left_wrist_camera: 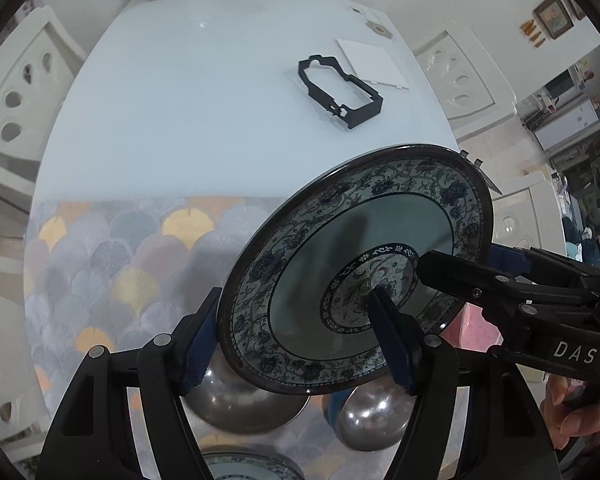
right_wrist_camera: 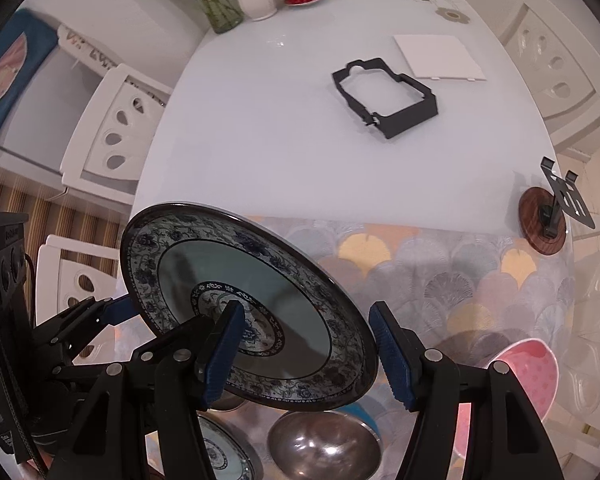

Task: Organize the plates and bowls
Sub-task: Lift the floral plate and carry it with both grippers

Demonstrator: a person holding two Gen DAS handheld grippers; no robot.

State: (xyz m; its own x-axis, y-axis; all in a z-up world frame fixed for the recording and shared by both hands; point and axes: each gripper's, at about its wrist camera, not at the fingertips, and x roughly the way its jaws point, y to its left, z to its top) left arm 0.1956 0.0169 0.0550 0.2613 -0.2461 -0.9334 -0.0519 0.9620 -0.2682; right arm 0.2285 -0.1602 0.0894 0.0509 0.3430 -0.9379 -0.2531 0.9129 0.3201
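Left wrist: left hand-held gripper (left_wrist_camera: 296, 320) pitched steeply down, straddling tilted plate (left_wrist_camera: 352, 264).

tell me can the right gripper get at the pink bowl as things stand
Probably not yet: the right gripper is shut on the patterned plate, shared with the left gripper. The pink bowl lies unobstructed just to its right.

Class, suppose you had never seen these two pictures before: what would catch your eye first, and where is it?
First, the blue-and-white patterned plate, tilted above the scallop-patterned mat with the left gripper and right gripper each holding its rim between their jaws. Under it sit shiny steel bowls, with a pink bowl at the right. Farther back on the white table lies a black frame.
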